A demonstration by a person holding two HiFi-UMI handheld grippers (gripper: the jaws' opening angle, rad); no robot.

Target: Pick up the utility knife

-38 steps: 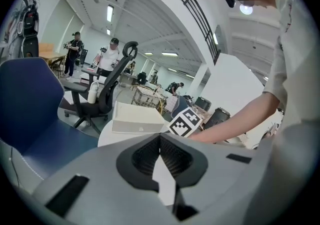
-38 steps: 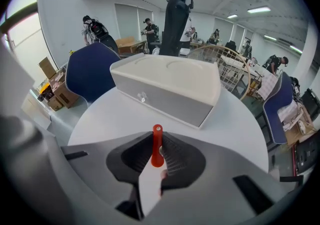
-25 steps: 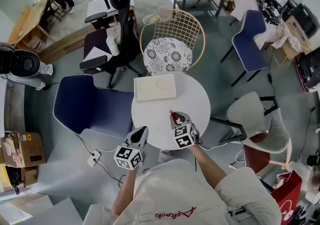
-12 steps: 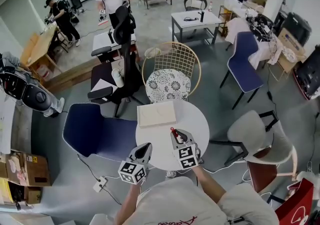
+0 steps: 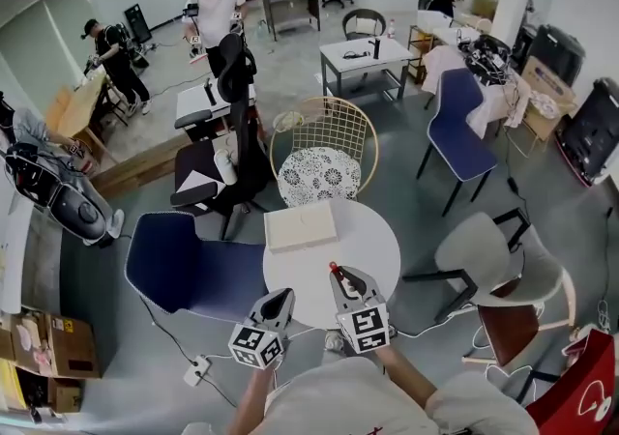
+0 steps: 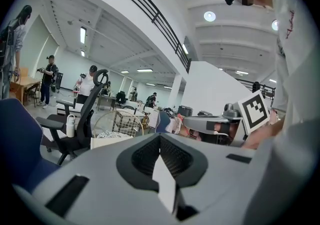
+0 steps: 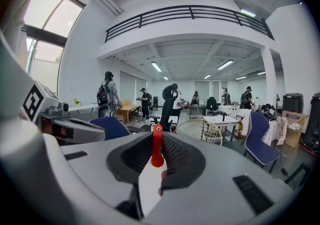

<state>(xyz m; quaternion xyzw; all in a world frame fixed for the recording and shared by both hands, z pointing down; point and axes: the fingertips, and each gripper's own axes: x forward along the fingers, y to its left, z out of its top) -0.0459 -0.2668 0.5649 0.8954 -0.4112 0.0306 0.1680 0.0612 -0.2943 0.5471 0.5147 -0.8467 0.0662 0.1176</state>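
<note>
Two grippers show at the bottom middle of the head view, held over the near edge of a round white table (image 5: 375, 242). The right gripper (image 5: 342, 280) sits just right of centre. Its jaws are closed part of the way, clamped on the utility knife (image 5: 335, 270), whose red end pokes out past the fingertips toward the middle of the table. In the right gripper view the knife stands upright at the centre of the frame, pinched between the two dark pads (image 7: 176, 156), its rounded end with a small hole rising above them. The knife is carried in the jaws, not lying on the tabletop.

Down and left of it, the left gripper (image 5: 279, 300) hangs by the table's rim. In the left gripper view its fingertips meet with nothing between them.

On the table's upper left part lies a flat white box (image 5: 301, 226). Above the table stands a wire chair (image 5: 319, 175) with a patterned cushion, and a blue chair (image 5: 189, 264) is at the left.
</note>
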